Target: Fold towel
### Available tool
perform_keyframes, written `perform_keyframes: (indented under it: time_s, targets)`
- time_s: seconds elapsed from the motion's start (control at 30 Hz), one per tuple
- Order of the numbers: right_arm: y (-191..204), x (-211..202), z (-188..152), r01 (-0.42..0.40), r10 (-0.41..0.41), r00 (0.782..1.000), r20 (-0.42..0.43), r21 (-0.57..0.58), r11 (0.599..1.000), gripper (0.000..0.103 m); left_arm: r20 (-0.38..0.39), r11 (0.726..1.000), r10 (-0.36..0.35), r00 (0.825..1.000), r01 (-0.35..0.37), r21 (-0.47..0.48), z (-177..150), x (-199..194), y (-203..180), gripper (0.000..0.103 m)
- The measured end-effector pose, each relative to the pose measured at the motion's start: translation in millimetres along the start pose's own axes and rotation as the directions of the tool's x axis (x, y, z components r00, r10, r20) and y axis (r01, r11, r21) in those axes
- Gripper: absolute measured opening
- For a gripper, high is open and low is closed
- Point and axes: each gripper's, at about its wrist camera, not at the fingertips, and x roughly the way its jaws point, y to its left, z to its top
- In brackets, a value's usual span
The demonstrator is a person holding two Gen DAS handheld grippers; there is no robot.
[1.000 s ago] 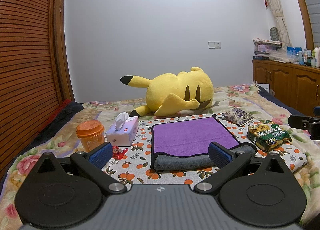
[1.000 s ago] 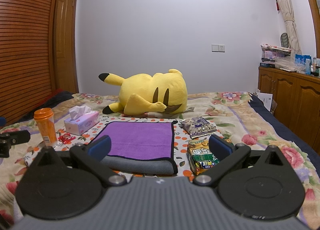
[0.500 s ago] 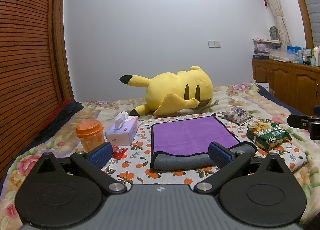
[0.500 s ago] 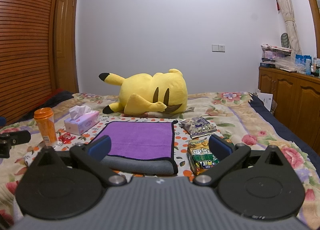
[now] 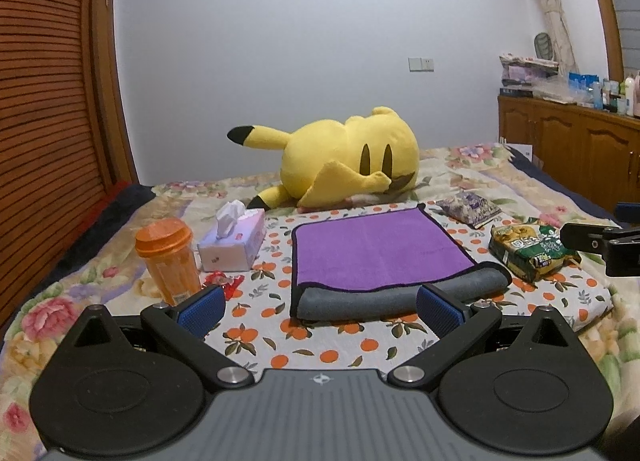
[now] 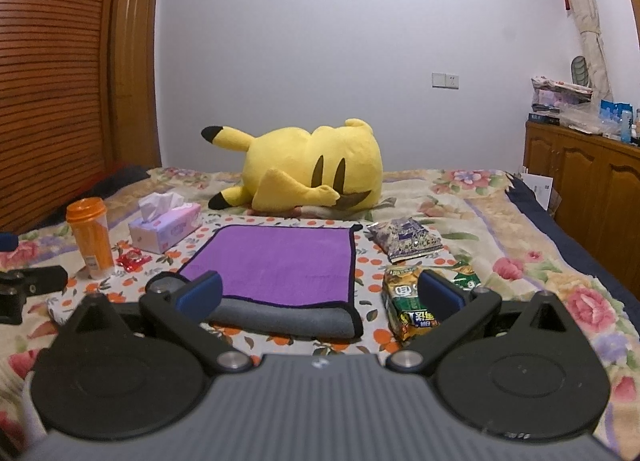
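Note:
A towel, purple on top and grey underneath, lies folded on an orange-patterned cloth on the bed, its grey fold edge toward me; it also shows in the right wrist view. My left gripper is open and empty, held just short of the towel's near edge. My right gripper is open and empty, near the towel's right front corner. The right gripper's tip shows at the right edge of the left wrist view.
A yellow plush toy lies behind the towel. An orange cup, a tissue box and a red wrapper sit left of it. Two snack bags lie right. Wooden cabinets stand far right.
Both grippers have stayed open and nearly still; the views shift only slightly. The towel has not moved.

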Motion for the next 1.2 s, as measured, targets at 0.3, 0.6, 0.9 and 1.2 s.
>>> perform_keyframes:
  time_s: [0.3,0.6,0.9,1.2]
  targets:
    - [1.8,16.3,-0.9,0.0,0.0,0.999,-0.038,-0.015,1.0,0.103,-0.05,1.0,-0.016,0.999,0.016,-0.006,2.6,20.6,3.2,0.103]
    - [0.5,36.5,-2.3,-0.013,0.01,0.996,-0.085,-0.03,0.999,0.103,-0.071,0.999,-0.037,0.997,0.037,-0.003,6.4,42.4,6.9,0.103]
    - [1.8,52.1,-2.2,-0.03,0.025,0.992,-0.12,-0.036,0.999,0.103,-0.076,0.996,-0.083,0.994,0.082,-0.02,10.4,53.4,9.7,0.099]
    - [1.0,72.0,1.4,-0.047,0.04,0.989,-0.142,-0.049,0.998,0.103,-0.1,0.994,-0.112,0.989,0.111,-0.022,12.8,67.8,10.5,0.091]
